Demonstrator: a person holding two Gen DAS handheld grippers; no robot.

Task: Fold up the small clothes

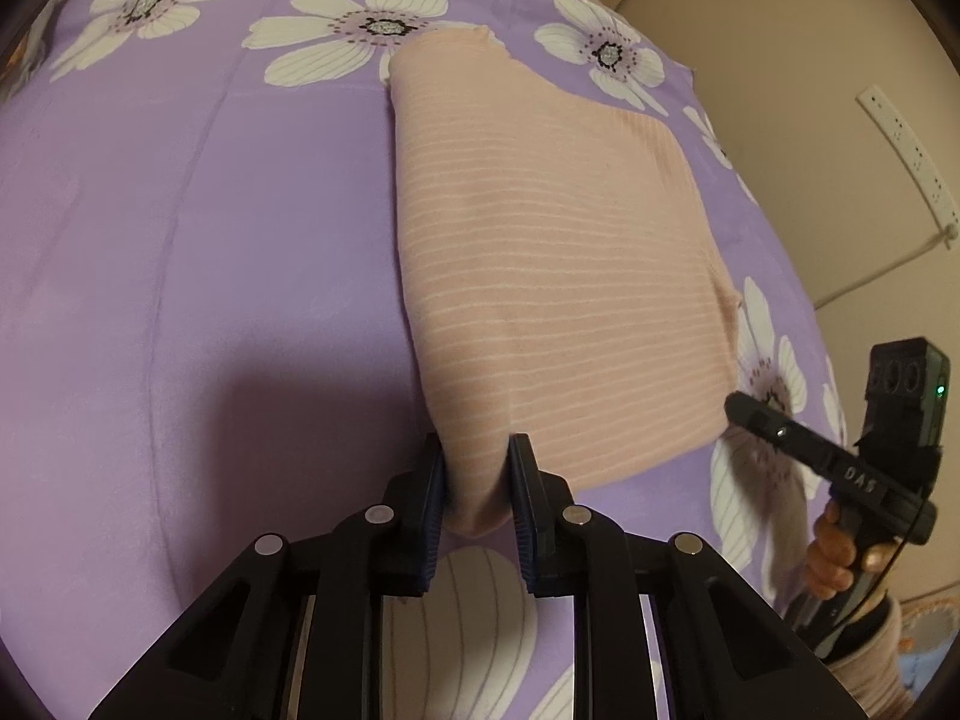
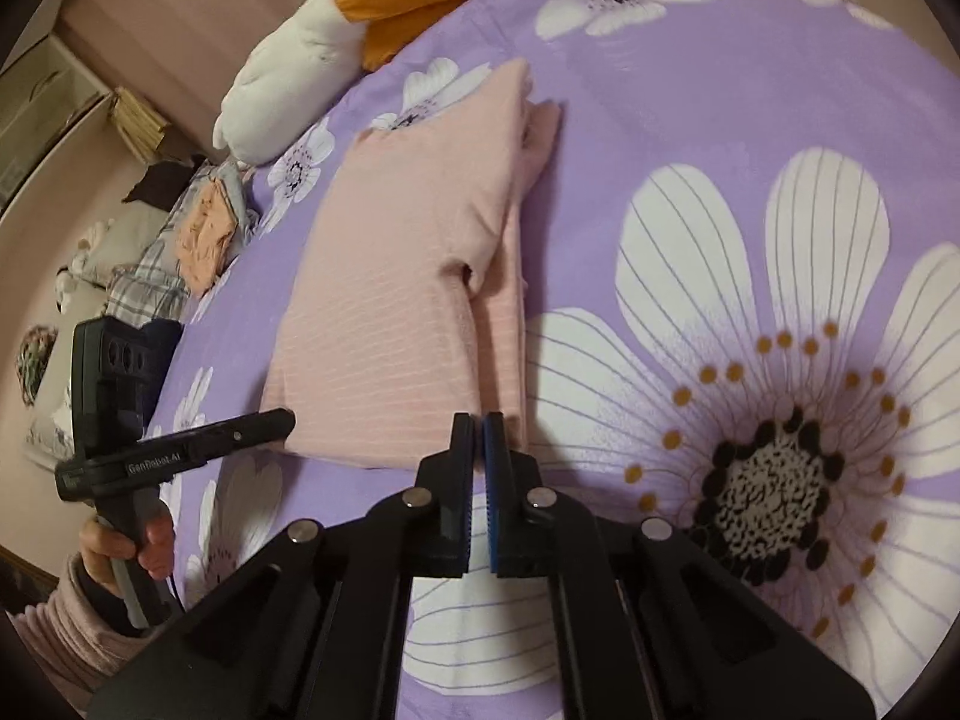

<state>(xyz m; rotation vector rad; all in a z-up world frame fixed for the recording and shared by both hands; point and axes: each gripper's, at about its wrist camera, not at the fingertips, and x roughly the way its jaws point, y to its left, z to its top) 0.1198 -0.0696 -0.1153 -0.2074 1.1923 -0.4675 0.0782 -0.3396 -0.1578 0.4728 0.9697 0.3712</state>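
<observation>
A pink garment with thin white stripes (image 1: 540, 240) lies folded lengthwise on the purple flowered bedspread (image 1: 180, 240). My left gripper (image 1: 477, 462) is shut on its near left corner, with bunched cloth filling the gap between the pads. In the right wrist view the garment (image 2: 408, 276) has one long side folded over. My right gripper (image 2: 478, 423) is shut at the garment's near right edge, its pads almost together on thin cloth. Each view shows the other gripper at its corner: the right gripper (image 1: 735, 405) and the left gripper (image 2: 288, 420).
A white and orange plush toy (image 2: 288, 78) lies at the bed's far edge. Other clothes (image 2: 180, 240) are heaped beyond the left side of the bedspread (image 2: 720, 90). A power strip (image 1: 906, 162) hangs on the wall to the right. A hand (image 2: 120, 546) holds the left gripper's handle.
</observation>
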